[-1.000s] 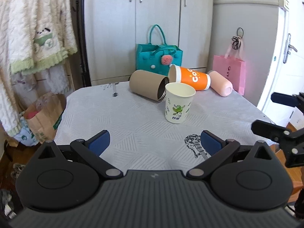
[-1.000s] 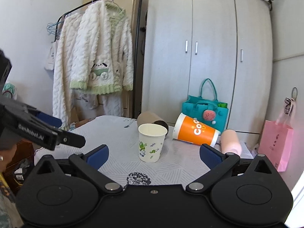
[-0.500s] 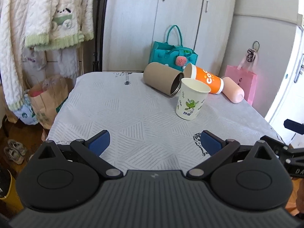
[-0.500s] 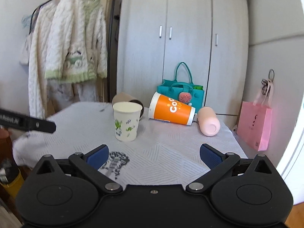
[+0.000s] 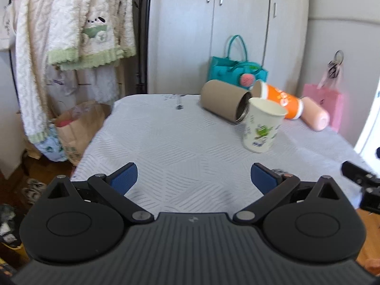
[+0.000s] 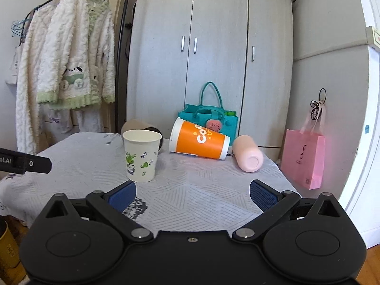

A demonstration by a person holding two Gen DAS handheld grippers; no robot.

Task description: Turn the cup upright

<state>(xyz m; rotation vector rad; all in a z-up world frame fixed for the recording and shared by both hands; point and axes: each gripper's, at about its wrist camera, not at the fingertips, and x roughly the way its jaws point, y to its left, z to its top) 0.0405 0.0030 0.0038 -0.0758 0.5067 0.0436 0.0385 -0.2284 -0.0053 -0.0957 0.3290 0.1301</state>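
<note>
A white paper cup with green leaf prints (image 5: 262, 124) (image 6: 141, 155) stands upright on the table. Behind it lie on their sides a brown cardboard tube cup (image 5: 223, 101) (image 6: 136, 125), an orange cup (image 5: 280, 99) (image 6: 199, 141) and a pink bottle (image 5: 314, 113) (image 6: 248, 153). My left gripper (image 5: 193, 178) is open and empty, near the table's front edge. My right gripper (image 6: 192, 193) is open and empty, back from the cups. Each gripper's finger shows at the edge of the other's view.
The table has a grey patterned cloth (image 5: 166, 142) (image 6: 201, 190). A teal bag (image 6: 209, 118) stands behind it by grey wardrobe doors (image 6: 213, 47). A pink bag (image 6: 305, 156) hangs at the right. White robes (image 6: 71, 59) hang at the left, above a paper bag (image 5: 76, 128) on the floor.
Both grippers have pulled back from the table and stayed open. The left view has swung left, the right view right. The cups have not moved.
</note>
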